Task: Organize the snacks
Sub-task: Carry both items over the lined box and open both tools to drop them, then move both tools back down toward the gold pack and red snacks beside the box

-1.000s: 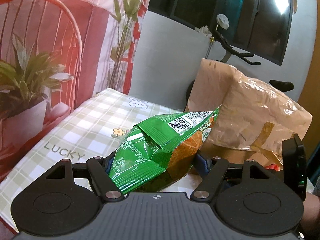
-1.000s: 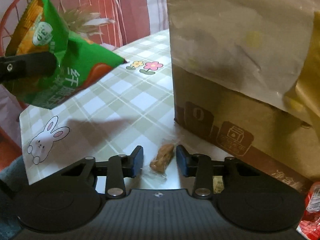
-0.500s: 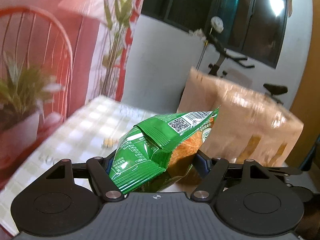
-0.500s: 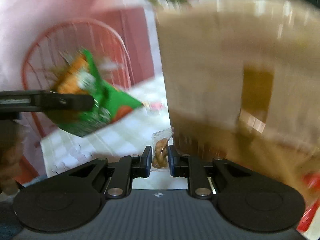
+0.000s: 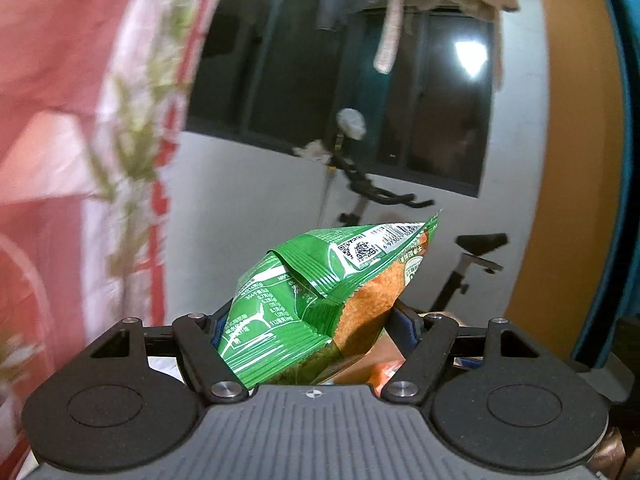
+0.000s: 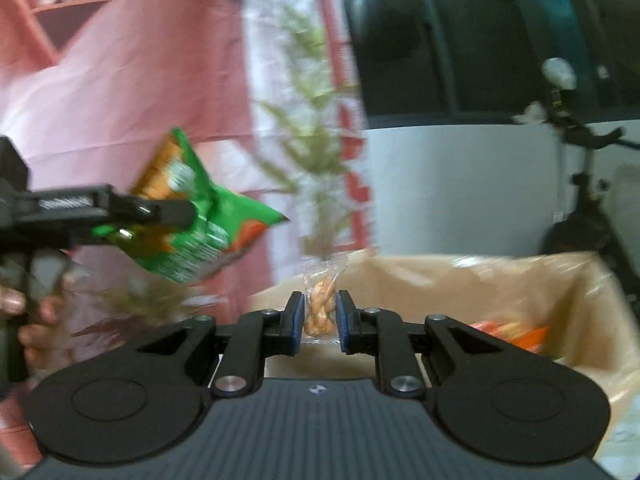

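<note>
Item one: green snack bag (image 5: 320,304), clamped in my left gripper (image 5: 310,326), airborne. Item two: small clear twisted-snack packet (image 6: 320,308), pinched narrow in my right gripper (image 6: 318,322). Paper-lined box (image 6: 440,280) at my right view's four o'clock.

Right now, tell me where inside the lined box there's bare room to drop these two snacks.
The box shows bare liner along its left and near side, just beyond the right tongs holding the small clear packet. Its right part is crowded with orange wrappers. The left tongs hold the green bag left of the box.
</note>
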A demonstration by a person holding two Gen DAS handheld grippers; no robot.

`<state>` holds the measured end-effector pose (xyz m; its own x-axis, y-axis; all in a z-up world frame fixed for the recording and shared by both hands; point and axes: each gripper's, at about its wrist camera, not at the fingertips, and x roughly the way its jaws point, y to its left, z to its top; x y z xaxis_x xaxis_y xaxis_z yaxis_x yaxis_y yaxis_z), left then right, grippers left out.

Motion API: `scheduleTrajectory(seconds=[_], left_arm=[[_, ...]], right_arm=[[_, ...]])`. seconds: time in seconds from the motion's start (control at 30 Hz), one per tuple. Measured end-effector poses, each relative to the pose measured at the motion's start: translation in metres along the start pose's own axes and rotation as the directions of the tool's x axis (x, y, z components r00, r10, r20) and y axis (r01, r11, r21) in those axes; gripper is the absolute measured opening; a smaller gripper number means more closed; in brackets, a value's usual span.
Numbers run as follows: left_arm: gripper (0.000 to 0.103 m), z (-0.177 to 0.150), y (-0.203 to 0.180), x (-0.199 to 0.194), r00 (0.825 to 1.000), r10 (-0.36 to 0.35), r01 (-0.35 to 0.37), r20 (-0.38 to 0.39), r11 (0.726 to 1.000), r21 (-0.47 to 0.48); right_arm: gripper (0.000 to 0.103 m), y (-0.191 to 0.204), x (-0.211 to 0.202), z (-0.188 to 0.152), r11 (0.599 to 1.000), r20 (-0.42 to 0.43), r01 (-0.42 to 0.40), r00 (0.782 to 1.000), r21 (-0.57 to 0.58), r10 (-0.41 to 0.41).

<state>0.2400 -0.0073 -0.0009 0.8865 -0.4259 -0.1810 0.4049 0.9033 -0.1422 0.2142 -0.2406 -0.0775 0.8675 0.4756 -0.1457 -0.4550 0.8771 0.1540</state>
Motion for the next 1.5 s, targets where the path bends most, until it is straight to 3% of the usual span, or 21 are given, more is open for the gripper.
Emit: scheduleTrajectory(seconds=[0.1, 0.27, 0.43, 0.53, 0.7, 1.03, 1.33, 1.5], left_arm=[[0.076, 0.003, -0.015, 0.036, 0.998, -0.043, 0.042, -0.047, 0.999, -0.012], [0.076, -0.006, -0.035, 0.089, 0.989, -0.042, 0.046, -0.14, 0.999, 0.022], [0.08, -0.02, -0.031, 0.132, 0.967, -0.032, 0.027, -0.254, 0.999, -0.024], [0.083, -0.026, -0.026, 0.143, 0.96, 0.002, -0.003, -0.279, 1.0, -0.004], [0.088, -0.019, -0.021, 0.133, 0.964, 0.022, -0.017, -0.265, 1.0, 0.023], [0.088, -0.021, -0.016, 0.064, 0.979, 0.007, -0.004, -0.205, 1.0, 0.017], [0.086, -0.059, -0.003, -0.003, 0.984, 0.034, -0.048, -0.173, 0.996, -0.08], [0.08, -0.093, -0.006, -0.008, 0.973, 0.031, -0.056, -0.228, 0.993, -0.105]], right_arm=[[0.019, -0.027, 0.005, 0.011, 0.995, -0.016, 0.087, 0.996, 0.037, -0.087], [0.019, -0.064, 0.007, 0.017, 0.971, -0.091, 0.234, 0.969, 0.044, -0.23], [0.019, -0.082, 0.009, 0.006, 0.952, -0.15, 0.303, 0.944, 0.034, -0.295], [0.021, -0.085, 0.011, 0.003, 0.94, -0.165, 0.339, 0.93, 0.04, -0.329], [0.032, -0.084, 0.0, 0.0, 0.936, -0.157, 0.349, 0.928, 0.041, -0.339], [0.032, -0.048, -0.019, 0.0, 0.962, -0.075, 0.268, 0.962, 0.054, -0.263], [0.032, -0.009, -0.05, -0.032, 0.981, -0.015, 0.169, 0.986, 0.097, -0.169], [0.032, 0.001, -0.055, -0.06, 0.982, -0.078, 0.164, 0.985, 0.092, -0.157]])
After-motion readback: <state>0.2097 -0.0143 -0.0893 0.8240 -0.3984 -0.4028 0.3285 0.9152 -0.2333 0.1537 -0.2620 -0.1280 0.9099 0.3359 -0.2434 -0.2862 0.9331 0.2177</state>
